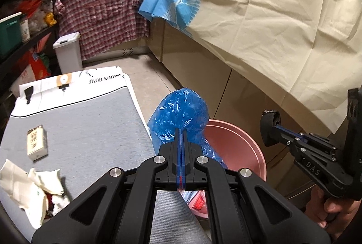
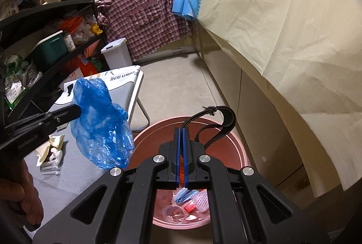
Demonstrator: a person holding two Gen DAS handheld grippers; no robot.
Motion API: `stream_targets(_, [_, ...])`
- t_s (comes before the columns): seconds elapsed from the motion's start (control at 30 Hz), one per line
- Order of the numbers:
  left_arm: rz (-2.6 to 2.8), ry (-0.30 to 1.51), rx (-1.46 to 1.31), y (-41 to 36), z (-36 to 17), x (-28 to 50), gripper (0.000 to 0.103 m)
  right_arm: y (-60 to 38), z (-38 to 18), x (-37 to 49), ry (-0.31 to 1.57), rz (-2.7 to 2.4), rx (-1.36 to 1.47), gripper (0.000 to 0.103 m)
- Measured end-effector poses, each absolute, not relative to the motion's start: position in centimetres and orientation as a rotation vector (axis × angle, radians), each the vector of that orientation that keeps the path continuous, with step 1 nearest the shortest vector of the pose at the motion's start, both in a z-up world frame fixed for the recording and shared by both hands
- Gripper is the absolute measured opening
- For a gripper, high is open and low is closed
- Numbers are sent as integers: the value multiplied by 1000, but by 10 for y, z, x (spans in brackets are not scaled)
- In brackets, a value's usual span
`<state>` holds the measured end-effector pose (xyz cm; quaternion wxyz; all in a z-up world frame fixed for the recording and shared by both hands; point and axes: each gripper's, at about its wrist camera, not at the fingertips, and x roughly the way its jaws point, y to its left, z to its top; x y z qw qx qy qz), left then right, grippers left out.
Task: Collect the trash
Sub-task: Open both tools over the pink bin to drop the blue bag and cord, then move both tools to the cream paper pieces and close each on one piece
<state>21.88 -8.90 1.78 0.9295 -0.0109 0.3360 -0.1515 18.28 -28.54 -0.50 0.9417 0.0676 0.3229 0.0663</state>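
From the left wrist we see our left gripper (image 1: 181, 130) clamped shut on a crumpled blue plastic bag (image 1: 181, 112), which hangs past the right edge of the grey table mat (image 1: 86, 126) and partly over the near rim of the pink bin (image 1: 244, 148). A small carton (image 1: 37, 142) lies near the mat's left edge, and crumpled paper scraps (image 1: 29, 185) sit at its near left corner. Our right gripper (image 1: 271, 128) shows at the right, pinching something dark.

From the right wrist we see our right gripper (image 2: 182, 130) closed on a dark strap (image 2: 217, 117) that loops above the pink bin (image 2: 226, 148), which holds trash at its bottom. The blue plastic bag (image 2: 101, 121) hangs from the left gripper (image 2: 75, 111) beside the bin's left rim.
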Motion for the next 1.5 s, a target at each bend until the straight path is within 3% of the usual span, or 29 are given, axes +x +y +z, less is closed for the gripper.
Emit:
stream_targets(0.37, [-329, 741, -11, -101, -11, 233, 0, -277, -17, 201, 702, 130, 114, 3])
stream_targets(0.47, [-356, 770, -13, -105, -19, 236, 0, -274, -22, 205, 727, 123, 102, 7])
stream_targets(0.53, [-385, 808, -11, -109, -25, 239, 4, -272, -25, 210, 748, 103, 90, 19])
stream_targets(0.6, [-385, 818, 7, -111, -28, 239, 13, -273, -25, 210, 746, 101, 98, 40])
stream_targets(0.63, [-379, 809, 8, -110, -28, 236, 18, -273, -24, 210, 743, 97, 98, 42])
stream_targets(1.07, [-368, 747, -26, -81, -2, 195, 20, -274, -17, 196, 696, 75, 85, 42])
stream_targets(1.5, [-264, 638, 4, 19, 64, 126, 20, -258, 12, 160, 585, 101, 34, 42])
